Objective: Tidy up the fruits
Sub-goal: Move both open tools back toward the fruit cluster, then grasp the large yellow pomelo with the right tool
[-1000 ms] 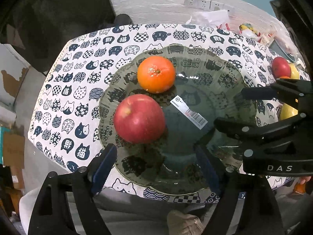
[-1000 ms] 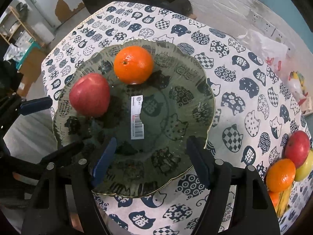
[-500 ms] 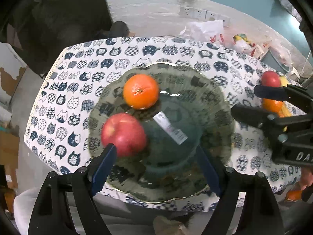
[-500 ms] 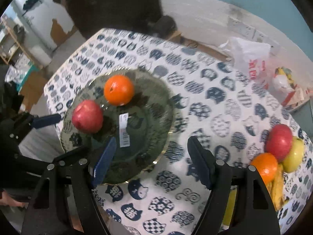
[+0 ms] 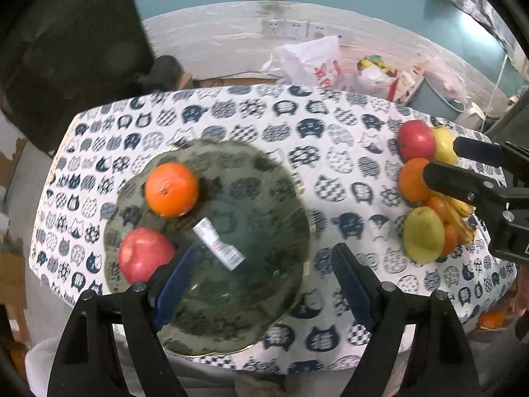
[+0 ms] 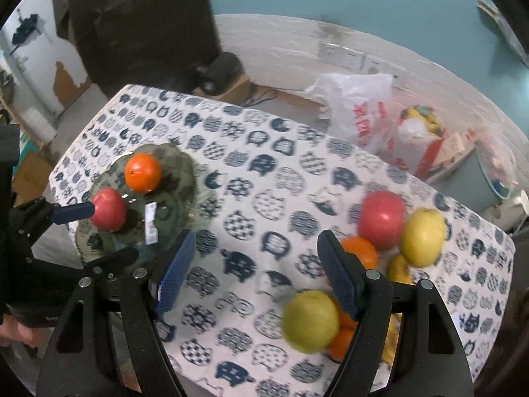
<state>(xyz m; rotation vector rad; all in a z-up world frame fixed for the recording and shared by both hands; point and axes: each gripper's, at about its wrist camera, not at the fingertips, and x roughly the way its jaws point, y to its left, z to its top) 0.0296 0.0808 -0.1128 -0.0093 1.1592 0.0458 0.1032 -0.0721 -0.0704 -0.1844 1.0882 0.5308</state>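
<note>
The scalloped glass plate [image 5: 264,178] is the landmark, lying on the cat-print tablecloth [image 5: 330,139]; on the plate's far left part sits an orange [image 5: 172,188], and just nearer than it, on the plate's left rim area, a red apple [image 5: 143,253], the two close but apart; a barcode sticker [image 5: 218,248] lies near the plate's centre. The left gripper [image 5: 264,274] hangs above the plate's near side with its jaws spread wide and nothing between them. Well to the right of the plate, on the bare cloth, the other fruit is heaped: a red apple [image 6: 382,220] at the far side, a yellow apple [image 6: 423,236] touching it, an orange [image 6: 360,251] just nearer, a yellow-green apple [image 6: 310,321] nearest, with further oranges and what look like bananas [image 6: 398,269] partly hidden behind the finger. The right gripper [image 6: 254,271] hangs between the plate and this heap, its jaws wide and empty, its right finger [image 6: 340,279] overlapping the heap in view; whether it touches any fruit cannot be told. Beyond the table from the plate, a white plastic bag [image 6: 357,106] with red print rests on the floor.
</note>
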